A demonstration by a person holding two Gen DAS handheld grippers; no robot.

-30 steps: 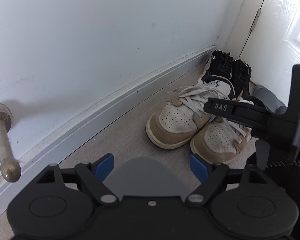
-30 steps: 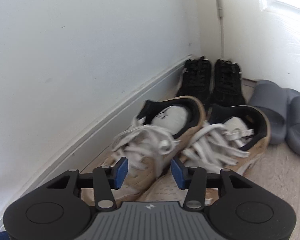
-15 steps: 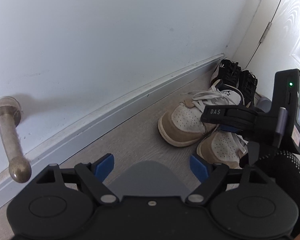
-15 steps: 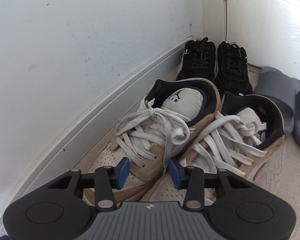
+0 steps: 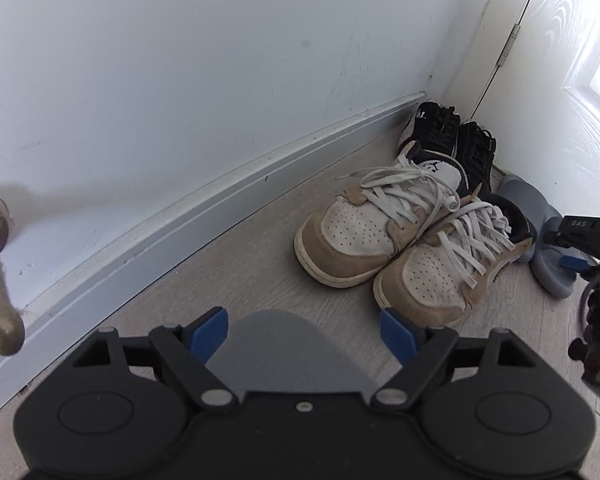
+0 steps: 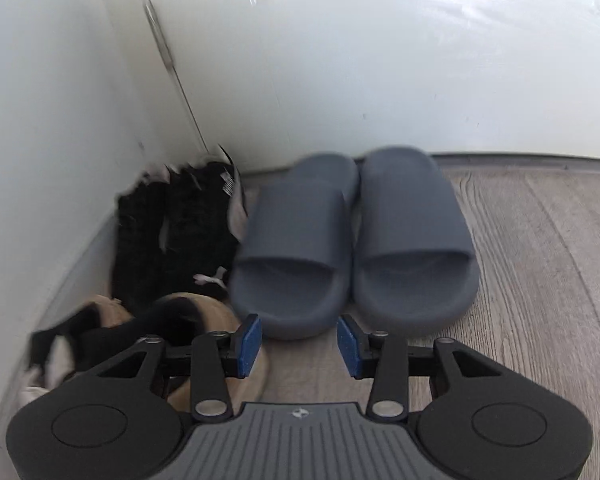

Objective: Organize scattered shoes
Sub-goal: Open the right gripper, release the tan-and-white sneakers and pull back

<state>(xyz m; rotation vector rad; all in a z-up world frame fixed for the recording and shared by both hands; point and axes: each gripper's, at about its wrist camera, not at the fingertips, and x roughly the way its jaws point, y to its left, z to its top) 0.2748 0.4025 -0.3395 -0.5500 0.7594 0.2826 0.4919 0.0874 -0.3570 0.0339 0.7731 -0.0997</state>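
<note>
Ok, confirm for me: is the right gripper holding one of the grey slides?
No, the right gripper is open and empty, just short of the grey slides on the floor.

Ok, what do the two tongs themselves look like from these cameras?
Both are matte black linkage frames with round discs at the base, silver pivot pins and blue pads on the fingertips. The left tongs have a smooth grey centre plate. The right tongs have a ribbed grey plate with a small logo; in the left view they show white "DAS" lettering.
</note>
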